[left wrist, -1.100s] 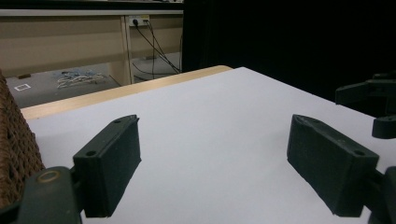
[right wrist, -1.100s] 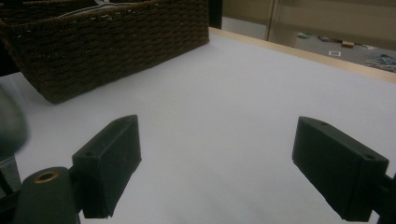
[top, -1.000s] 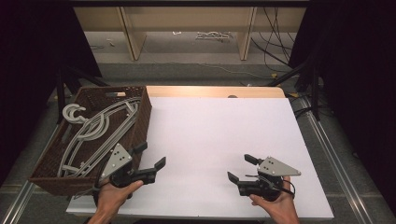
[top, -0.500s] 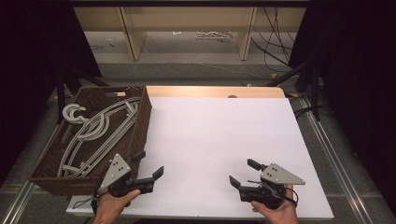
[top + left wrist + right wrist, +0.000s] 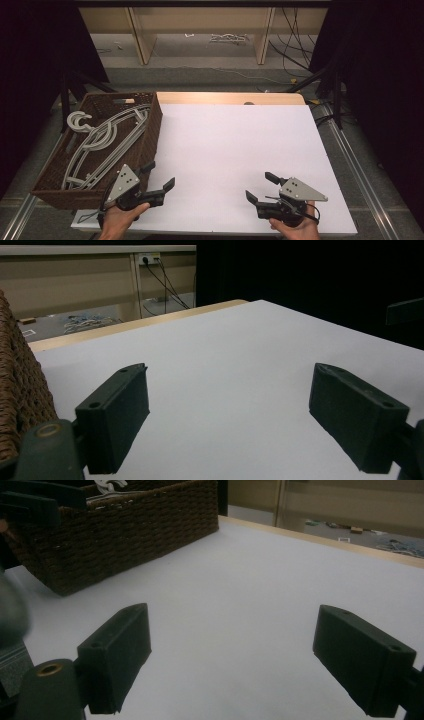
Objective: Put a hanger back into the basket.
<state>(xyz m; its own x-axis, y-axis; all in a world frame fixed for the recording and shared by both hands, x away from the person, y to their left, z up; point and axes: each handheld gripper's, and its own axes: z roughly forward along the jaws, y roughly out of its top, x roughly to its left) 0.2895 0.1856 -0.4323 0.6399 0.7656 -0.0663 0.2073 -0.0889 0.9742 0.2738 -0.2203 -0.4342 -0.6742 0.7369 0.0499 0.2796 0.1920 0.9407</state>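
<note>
**Holding both tools open over the white surface, hangers in the basket**

Resting low at the near edge of the white surface (image 5: 235,150), the left tool (image 5: 159,179) sits just beside the near right corner of the brown wicker basket (image 5: 154,131), gripped by the person's left hand (image 5: 120,220). Its jaws stand wide apart with nothing between them, which the left gripper view confirms: bare white surface lies between the two black jaws, and the woven basket wall (image 5: 20,385) fills that view's left edge.

The right tool (image 5: 261,187) sits well apart from it, toward the near right of the surface, held by the right hand (image 5: 295,227). Its jaws are also spread and hold nothing. In the right gripper view the basket (image 5: 125,530) stands across the surface at upper left.

The grey hangers (image 5: 102,142) lie stacked inside the basket, their hooks toward its far left corner, one hook curling up near the rim. Neither tool touches them. The basket stands at the left edge of the surface, with a strip of bare wood (image 5: 225,98) along the far edge.
</note>
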